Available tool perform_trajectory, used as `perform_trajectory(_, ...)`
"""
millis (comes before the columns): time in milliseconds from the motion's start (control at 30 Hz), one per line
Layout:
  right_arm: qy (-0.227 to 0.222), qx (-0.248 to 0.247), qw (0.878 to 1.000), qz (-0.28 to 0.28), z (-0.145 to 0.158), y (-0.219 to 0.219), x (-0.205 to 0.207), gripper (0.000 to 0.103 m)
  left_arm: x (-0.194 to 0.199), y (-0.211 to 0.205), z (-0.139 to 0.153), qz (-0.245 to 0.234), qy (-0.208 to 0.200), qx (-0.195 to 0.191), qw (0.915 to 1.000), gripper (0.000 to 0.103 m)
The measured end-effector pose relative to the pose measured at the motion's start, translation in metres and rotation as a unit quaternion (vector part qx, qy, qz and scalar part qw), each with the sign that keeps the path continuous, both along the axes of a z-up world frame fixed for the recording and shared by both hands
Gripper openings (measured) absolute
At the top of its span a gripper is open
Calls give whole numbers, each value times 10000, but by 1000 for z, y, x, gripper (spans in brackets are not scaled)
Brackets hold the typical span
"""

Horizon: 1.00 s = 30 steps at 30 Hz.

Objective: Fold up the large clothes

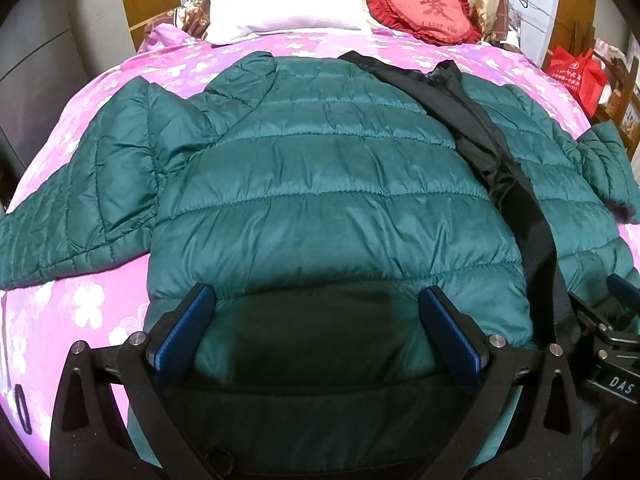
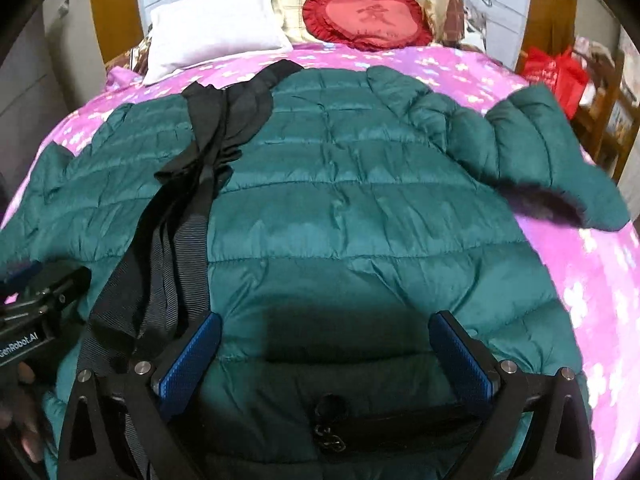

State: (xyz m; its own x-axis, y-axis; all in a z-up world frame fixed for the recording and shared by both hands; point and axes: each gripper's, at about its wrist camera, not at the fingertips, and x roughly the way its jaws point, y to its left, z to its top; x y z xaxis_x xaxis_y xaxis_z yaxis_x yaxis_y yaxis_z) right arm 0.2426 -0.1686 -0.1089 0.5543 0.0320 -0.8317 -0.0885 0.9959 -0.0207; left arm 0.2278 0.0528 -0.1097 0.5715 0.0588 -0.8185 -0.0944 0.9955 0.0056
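Observation:
A dark green quilted puffer jacket (image 1: pixel 320 184) (image 2: pixel 360 208) lies spread flat on the pink flowered bedspread (image 1: pixel 92 308) (image 2: pixel 592 280), sleeves out to both sides. A black webbing strap with black fabric (image 1: pixel 500 168) (image 2: pixel 192 208) runs lengthwise across it. My left gripper (image 1: pixel 318 300) hovers open over the jacket's near hem, left of the strap. My right gripper (image 2: pixel 328 328) stands open over the near hem on the other side of the strap, nothing between its fingers. Each gripper shows at the edge of the other's view (image 1: pixel 612 320) (image 2: pixel 36 312).
A white pillow (image 1: pixel 280 0) (image 2: pixel 216 36) and a red heart-shaped cushion (image 1: pixel 424 6) (image 2: pixel 368 16) lie at the bed's head. A red bag (image 1: pixel 576 76) (image 2: pixel 556 72) and wooden furniture stand off the right side. Grey cabinets flank the left.

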Motion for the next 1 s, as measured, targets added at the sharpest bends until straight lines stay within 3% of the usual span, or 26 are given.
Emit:
perform_trajectory(400,-130,-114,9998,105,10,6,-2,103,-2,2,1,-2,-43,-14,10000,103)
perform_trajectory(600,-1396,-129,9898,249,58,7,-28,103,-8,6,12,102,-212,-84,9997,103)
perform_trajectory(667,-1608,-112,9866,269,65,7,-32,103,-9,11,16,210,-277,-96,9993,103)
perform_trajectory(867,-1926,-82,9807,319,76,9,-38,103,-14,18,32,379,-622,127,9973,103)
perform_trajectory(1000,-1795,-19,9831,354,72,8,-36,103,-15,23,36,454,-715,202,9962,103)
